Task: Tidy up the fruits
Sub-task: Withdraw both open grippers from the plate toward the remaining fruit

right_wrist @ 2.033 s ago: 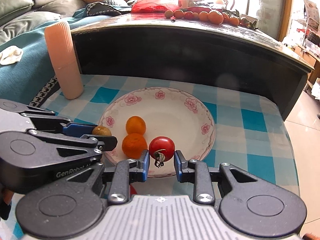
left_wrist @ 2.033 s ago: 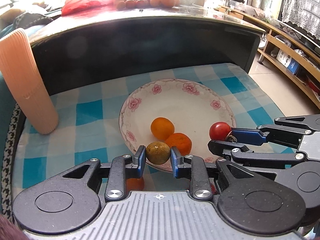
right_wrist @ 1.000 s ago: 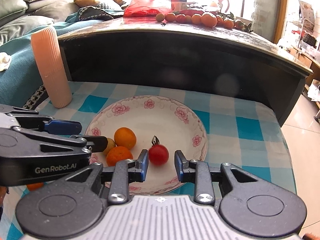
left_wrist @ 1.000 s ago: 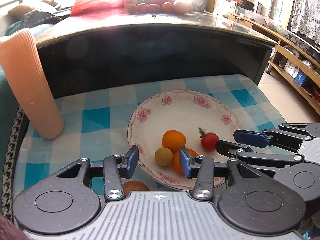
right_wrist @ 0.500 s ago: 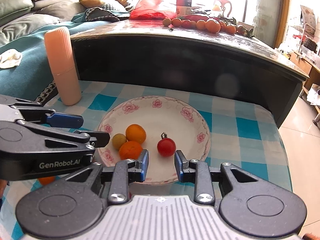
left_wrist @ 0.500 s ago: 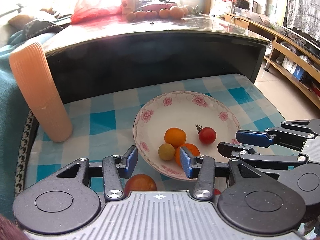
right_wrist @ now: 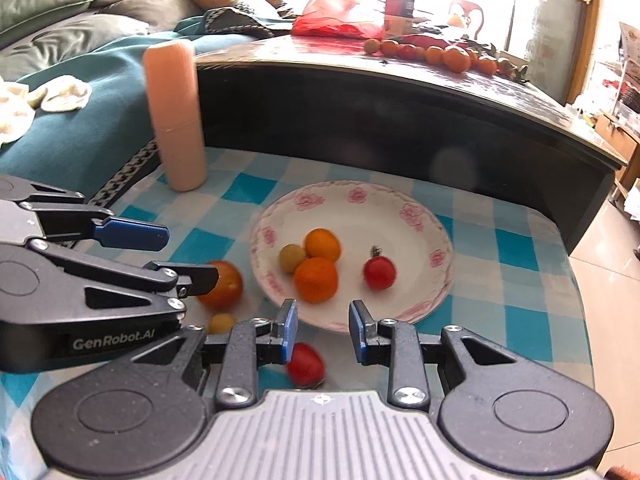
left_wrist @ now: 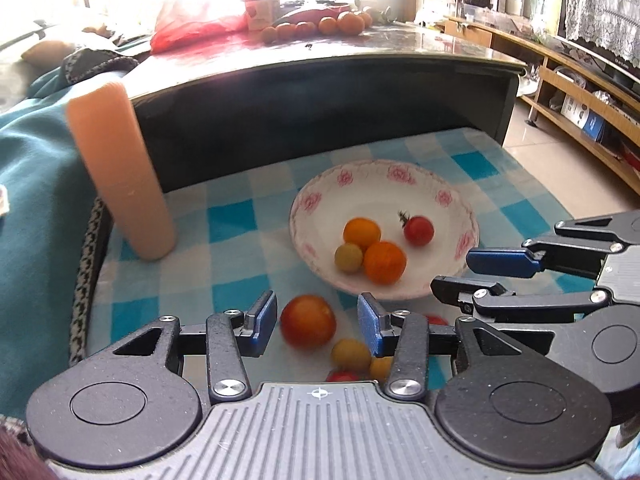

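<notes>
A glossy white ceramic plate (right_wrist: pixel 436 276) with pink printed flowers is set on a soft, matt checked cloth (right_wrist: pixel 516 304). Smooth, shiny skins are seen on the fruits (left_wrist: pixel 384 262). A ribbed matt peach cylinder (left_wrist: pixel 120 168) is seen beside a polished dark tabletop (left_wrist: pixel 360 48). Matt black plastic is seen on the left gripper (left_wrist: pixel 317 322)

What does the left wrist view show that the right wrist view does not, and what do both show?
Only the left wrist view shows the wooden shelves at the far right. Only the right wrist view shows the grey sofa and white cloths on the teal blanket. Both show the flowered plate holding four fruits, the peach cylinder, the checked cloth, and loose fruit beside the plate.
</notes>
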`<state>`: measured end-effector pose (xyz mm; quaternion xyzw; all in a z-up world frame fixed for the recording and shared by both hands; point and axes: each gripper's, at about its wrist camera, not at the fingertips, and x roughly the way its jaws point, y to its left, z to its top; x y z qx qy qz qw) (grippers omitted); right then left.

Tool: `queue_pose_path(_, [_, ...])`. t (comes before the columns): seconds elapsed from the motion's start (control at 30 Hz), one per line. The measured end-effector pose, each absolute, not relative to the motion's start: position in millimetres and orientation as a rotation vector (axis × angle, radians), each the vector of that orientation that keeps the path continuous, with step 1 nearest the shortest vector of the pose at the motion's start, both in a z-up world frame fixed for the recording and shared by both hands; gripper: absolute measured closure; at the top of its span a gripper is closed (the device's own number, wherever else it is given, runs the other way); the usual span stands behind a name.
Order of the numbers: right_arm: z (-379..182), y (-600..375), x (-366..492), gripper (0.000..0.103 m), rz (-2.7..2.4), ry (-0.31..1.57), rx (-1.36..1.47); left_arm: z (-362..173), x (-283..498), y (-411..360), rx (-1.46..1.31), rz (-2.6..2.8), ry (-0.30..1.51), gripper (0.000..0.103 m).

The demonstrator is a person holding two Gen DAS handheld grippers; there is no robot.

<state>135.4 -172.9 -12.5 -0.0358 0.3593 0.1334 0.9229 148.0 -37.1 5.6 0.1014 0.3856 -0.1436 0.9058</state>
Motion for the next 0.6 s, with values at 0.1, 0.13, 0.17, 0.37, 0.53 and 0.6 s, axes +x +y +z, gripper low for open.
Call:
queue_pose_path(0.1, [-13.5,-165.3,127.7,0.059,0.292,0.746,-0.078,5.3,140.2,-30.4,0.219,-0.292,0.805,0.050])
queue_pose_path(0.13, [-14.0,-162.6,125.0,0.059,0.298,0.749,-0.079,5.0,137.5,-28.1,0.222,-0.290,0.809,0.050])
queue_pose_path(0.17, [-14.6,-159.5,122.3,0.059,0.305,0.754,-0.082,4.5,134.3,-25.8,0.226,-0.289,0.813,0.050])
queue_pose_path(0.37, [-18.9,-141.5,106.0,0.059,0.338,0.774,-0.096,0.4,116.6,-10.8,0.244,-0.281,0.839,0.050])
queue_pose_path(0.53, [-25.2,-125.7,94.7,0.059,0.375,0.797,-0.109,-5.3,103.9,1.7,0.263,-0.266,0.868,0.050])
queue_pose_path(0.6, [-28.0,-119.2,90.0,0.059,0.393,0.804,-0.120,-7.8,98.6,8.1,0.261,-0.259,0.881,0.050])
